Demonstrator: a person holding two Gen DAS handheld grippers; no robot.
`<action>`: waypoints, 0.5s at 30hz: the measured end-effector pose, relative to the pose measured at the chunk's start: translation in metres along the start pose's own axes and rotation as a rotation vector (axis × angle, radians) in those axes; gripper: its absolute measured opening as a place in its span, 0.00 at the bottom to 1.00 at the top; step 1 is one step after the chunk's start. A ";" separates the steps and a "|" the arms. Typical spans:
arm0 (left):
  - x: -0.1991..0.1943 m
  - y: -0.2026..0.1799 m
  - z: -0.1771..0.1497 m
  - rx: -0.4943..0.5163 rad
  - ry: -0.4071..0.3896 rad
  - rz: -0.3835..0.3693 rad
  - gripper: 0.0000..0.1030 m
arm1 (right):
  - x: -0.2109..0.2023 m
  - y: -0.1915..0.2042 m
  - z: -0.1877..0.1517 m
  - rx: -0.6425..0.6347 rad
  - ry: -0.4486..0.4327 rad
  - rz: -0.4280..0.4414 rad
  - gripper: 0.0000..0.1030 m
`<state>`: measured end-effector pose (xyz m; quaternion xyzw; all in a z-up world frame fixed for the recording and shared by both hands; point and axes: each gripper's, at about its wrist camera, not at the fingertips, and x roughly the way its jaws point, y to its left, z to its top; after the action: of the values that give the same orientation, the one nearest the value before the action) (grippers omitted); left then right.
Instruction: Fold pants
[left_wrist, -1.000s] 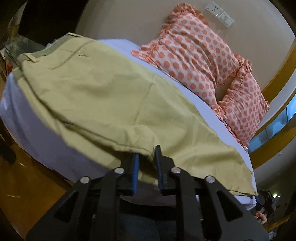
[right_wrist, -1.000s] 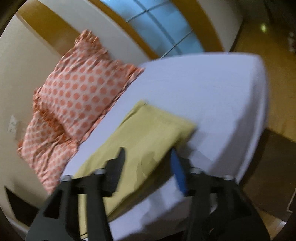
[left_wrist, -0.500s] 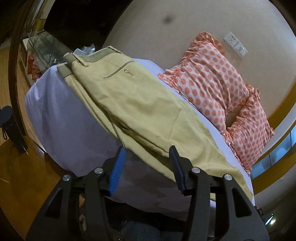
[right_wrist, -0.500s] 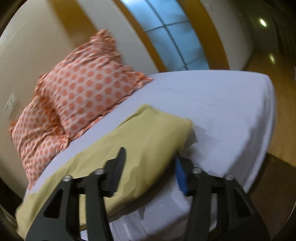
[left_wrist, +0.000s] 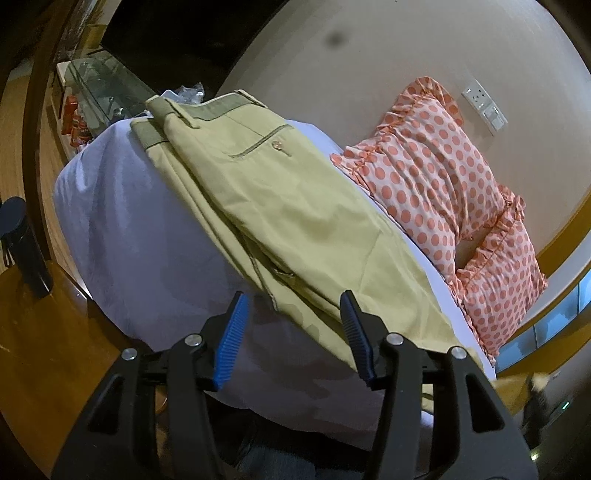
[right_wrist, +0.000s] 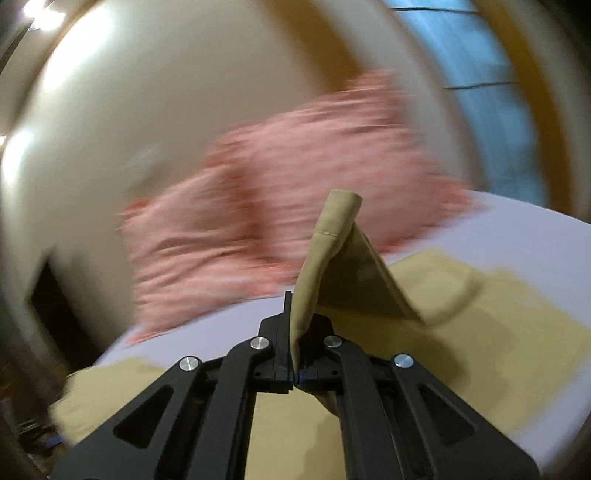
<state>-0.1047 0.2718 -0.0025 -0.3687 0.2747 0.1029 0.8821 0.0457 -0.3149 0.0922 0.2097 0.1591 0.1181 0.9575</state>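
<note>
Khaki pants (left_wrist: 295, 218) lie folded lengthwise on the white bed (left_wrist: 140, 236), waistband at the far left end. My left gripper (left_wrist: 291, 325) is open, its blue pads on either side of the near edge of the pants. My right gripper (right_wrist: 297, 325) is shut on the hem end of the pants (right_wrist: 332, 243) and holds it lifted above the rest of the legs (right_wrist: 461, 325) lying on the bed (right_wrist: 524, 236). The right wrist view is blurred by motion.
Two orange polka-dot pillows (left_wrist: 436, 177) lean on the wall behind the pants, also blurred in the right wrist view (right_wrist: 280, 206). A glass case (left_wrist: 99, 88) stands beyond the bed's left end. A dark bottle (left_wrist: 22, 243) stands on the wooden floor (left_wrist: 40, 350).
My left gripper opened, let go of the pants and drew back. My right gripper closed on the hem end and lifted it, swinging fast.
</note>
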 end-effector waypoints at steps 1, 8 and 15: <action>0.000 0.001 -0.001 -0.005 0.000 -0.001 0.51 | 0.017 0.043 -0.005 -0.054 0.048 0.124 0.01; -0.004 0.012 0.001 -0.038 0.007 -0.042 0.59 | 0.088 0.209 -0.120 -0.427 0.513 0.425 0.17; 0.003 0.029 0.023 -0.107 0.000 -0.079 0.67 | 0.056 0.190 -0.107 -0.367 0.380 0.397 0.87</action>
<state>-0.1040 0.3082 -0.0080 -0.4259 0.2541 0.0826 0.8644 0.0294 -0.0918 0.0694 0.0349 0.2671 0.3663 0.8907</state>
